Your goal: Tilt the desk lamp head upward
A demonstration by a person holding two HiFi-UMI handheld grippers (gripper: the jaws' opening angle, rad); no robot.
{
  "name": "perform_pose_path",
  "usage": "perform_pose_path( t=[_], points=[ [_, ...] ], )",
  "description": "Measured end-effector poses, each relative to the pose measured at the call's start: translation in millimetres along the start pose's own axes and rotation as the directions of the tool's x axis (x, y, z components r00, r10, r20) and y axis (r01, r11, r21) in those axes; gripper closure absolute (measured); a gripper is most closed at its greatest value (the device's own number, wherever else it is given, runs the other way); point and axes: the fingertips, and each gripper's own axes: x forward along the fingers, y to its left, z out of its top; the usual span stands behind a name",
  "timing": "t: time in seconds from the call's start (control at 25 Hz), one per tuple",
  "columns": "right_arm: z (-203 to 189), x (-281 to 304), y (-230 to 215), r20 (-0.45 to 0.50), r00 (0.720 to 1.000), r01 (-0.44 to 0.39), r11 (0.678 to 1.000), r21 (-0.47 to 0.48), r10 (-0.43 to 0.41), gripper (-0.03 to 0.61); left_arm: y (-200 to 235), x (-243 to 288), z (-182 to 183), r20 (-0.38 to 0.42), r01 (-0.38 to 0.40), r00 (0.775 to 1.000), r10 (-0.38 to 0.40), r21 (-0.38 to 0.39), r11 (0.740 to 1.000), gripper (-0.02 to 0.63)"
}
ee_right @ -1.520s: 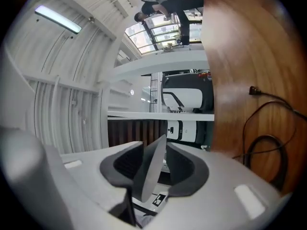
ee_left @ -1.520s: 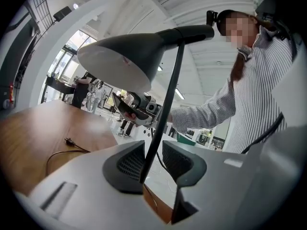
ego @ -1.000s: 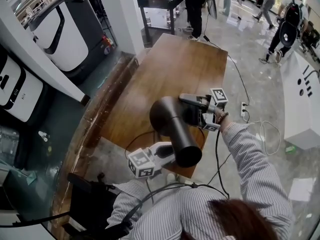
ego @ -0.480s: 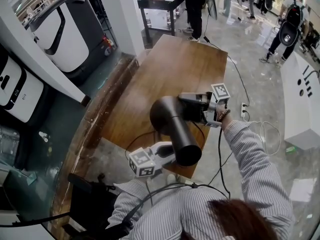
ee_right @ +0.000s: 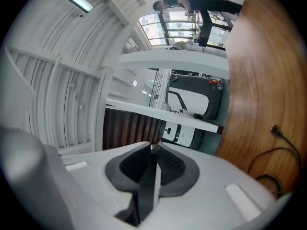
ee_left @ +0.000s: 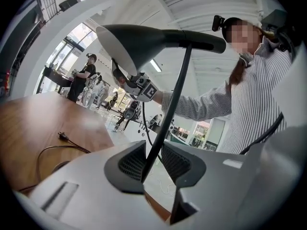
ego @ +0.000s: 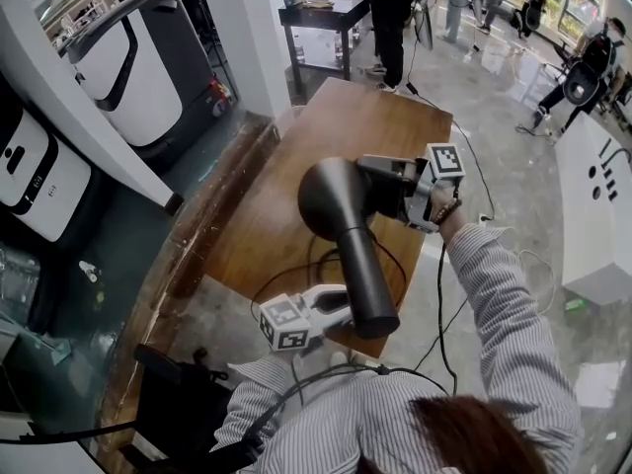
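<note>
The black desk lamp's cone-shaped head (ego: pixel 334 198) hangs over the wooden table, its neck running back toward me. My right gripper (ego: pixel 369 186) is at the shade's right side. Its jaws have just been closing, and in the right gripper view they (ee_right: pixel 152 153) pinch the shade's thin dark rim (ee_right: pixel 145 190). My left gripper (ego: pixel 346 310) holds level near the table's front edge, shut on the lamp's thin stem (ee_left: pixel 169 110). From the left gripper view the head (ee_left: pixel 144 40) shows from below, its pale inside facing left, with the right gripper (ee_left: pixel 136 83) under it.
The lamp's black cable (ego: pixel 288 276) loops on the wooden table (ego: pixel 346 126), its plug (ee_left: pixel 62 136) lying loose. White machines (ego: pixel 118 62) stand at the left. A dark side table (ego: pixel 324 8) and several people are beyond the table's far end. Cables trail on the floor (ego: pixel 513 255) at right.
The right gripper has closed on the shade's rim and risen, and the lamp head has swung upward with it. The left gripper has kept still on the stem.
</note>
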Motion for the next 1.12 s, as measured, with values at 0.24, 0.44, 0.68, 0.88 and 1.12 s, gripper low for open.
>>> perform_pose_path(
  t=[0.24, 0.44, 0.68, 0.88, 1.12],
  points=[
    [25.1, 5.8, 38.5, 0.040, 0.998, -0.038, 0.994, -0.106, 0.042, 0.543, -0.8, -0.6, -0.3, -0.004, 0.011, 1.000, -0.011, -0.011, 1.000, 0.511],
    [35.8, 3.4, 67.8, 0.043, 0.997, -0.055, 0.979, -0.199, 0.064, 0.543, -1.9, 0.2, 0.8, 0.008, 0.013, 1.000, -0.012, -0.033, 0.999, 0.507],
    [46.4, 2.5, 110.8, -0.003, 0.996, -0.087, 0.917, -0.389, 0.093, 0.543, -1.4, 1.4, -0.1, 0.007, 0.013, 1.000, -0.012, -0.039, 0.999, 0.506],
    [42.5, 8.8, 144.8, -0.090, 0.994, -0.101, 0.834, -0.542, 0.062, 0.543, -2.7, 0.6, -1.0, 0.013, 0.013, 1.000, -0.012, -0.049, 0.999, 0.503],
    [38.7, 12.2, 178.3, -0.132, 0.989, -0.133, 0.756, -0.641, 0.061, 0.543, -3.6, 1.6, -1.4, 0.012, 0.003, 1.000, -0.002, -0.062, 0.998, 0.502]
  ],
)
